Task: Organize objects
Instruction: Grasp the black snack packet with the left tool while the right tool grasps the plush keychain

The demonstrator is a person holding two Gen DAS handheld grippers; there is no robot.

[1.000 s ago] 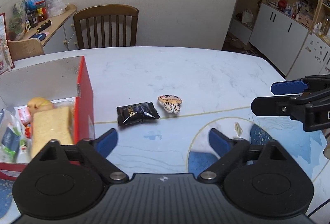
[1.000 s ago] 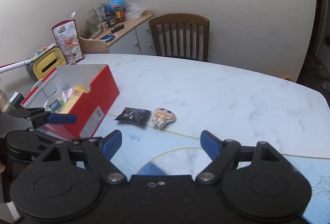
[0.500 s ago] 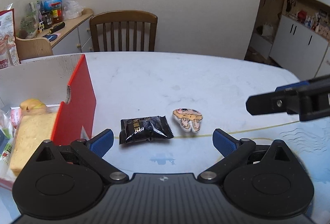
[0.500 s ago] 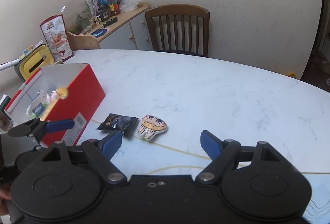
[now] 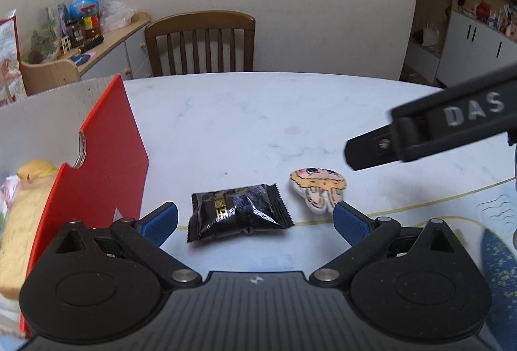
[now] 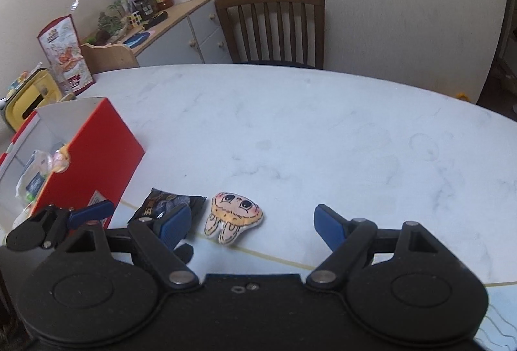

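A black snack packet point(image 5: 238, 211) lies on the white marble table point(image 5: 258, 124), between the open fingers of my left gripper point(image 5: 255, 223). Right of it lies a small cartoon-face pouch point(image 5: 318, 189). In the right wrist view the pouch point(image 6: 233, 218) sits between the open fingers of my right gripper point(image 6: 253, 223), with the black packet point(image 6: 164, 204) partly behind the left finger. A red box point(image 5: 106, 157) with a sponge-like yellow block point(image 5: 19, 228) and other items stands at the left. Both grippers are empty.
A wooden chair point(image 5: 200, 44) stands at the table's far side. A cluttered sideboard point(image 5: 97, 44) is at the back left. The right gripper's black arm point(image 5: 436, 131) crosses the left wrist view at right. A blue patterned mat point(image 5: 501, 270) covers the near right of the table.
Both grippers have moved forward and down toward the two items; the packet and the pouch now sit close between the fingers. Neither item has moved.
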